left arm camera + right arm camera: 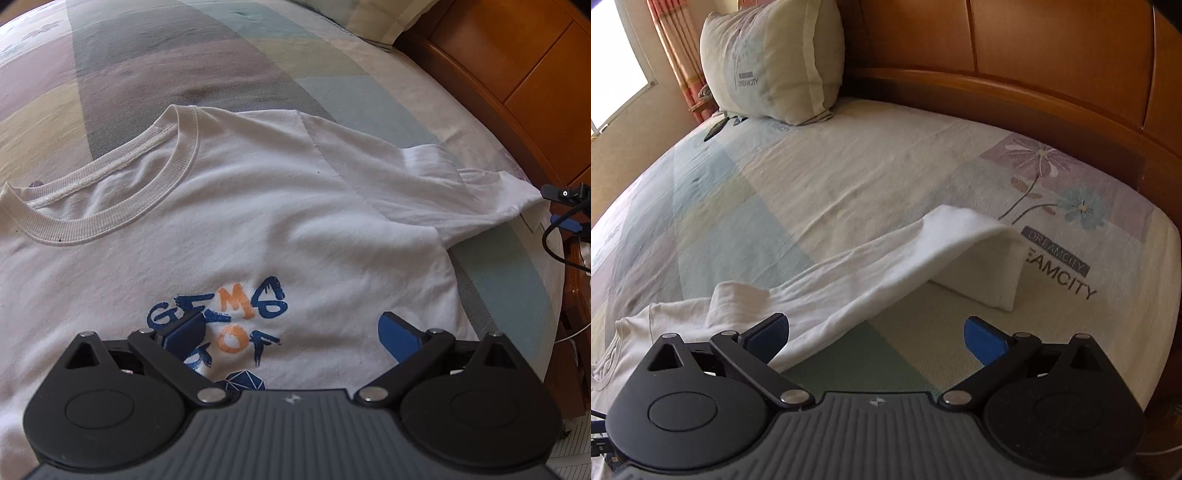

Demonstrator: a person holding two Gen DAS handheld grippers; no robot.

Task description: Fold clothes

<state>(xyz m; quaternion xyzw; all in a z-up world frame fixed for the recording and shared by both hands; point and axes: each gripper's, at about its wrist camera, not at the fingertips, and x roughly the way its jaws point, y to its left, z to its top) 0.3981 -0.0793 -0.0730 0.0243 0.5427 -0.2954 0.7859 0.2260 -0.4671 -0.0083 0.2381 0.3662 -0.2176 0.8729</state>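
Nearest, the left gripper (291, 332) hovers spread wide over the printed chest of the white cotton T-shirt (236, 206), gripping nothing; the right gripper (875, 338) gapes equally empty by the sleeve (960, 240). The shirt lies face-up on the pastel patchwork bedsheet (849, 177) (sleeve humped, hardly flat). Smoothing that sleeve before any crease seems wise. Beyond sits a pale pillow (775, 59).

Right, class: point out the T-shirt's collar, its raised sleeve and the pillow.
collar (110, 218): left wrist view, ribbed front band of the neckline.
raised sleeve (945, 243): right wrist view, top of the arched fold.
pillow (772, 55): right wrist view, middle of its front face.
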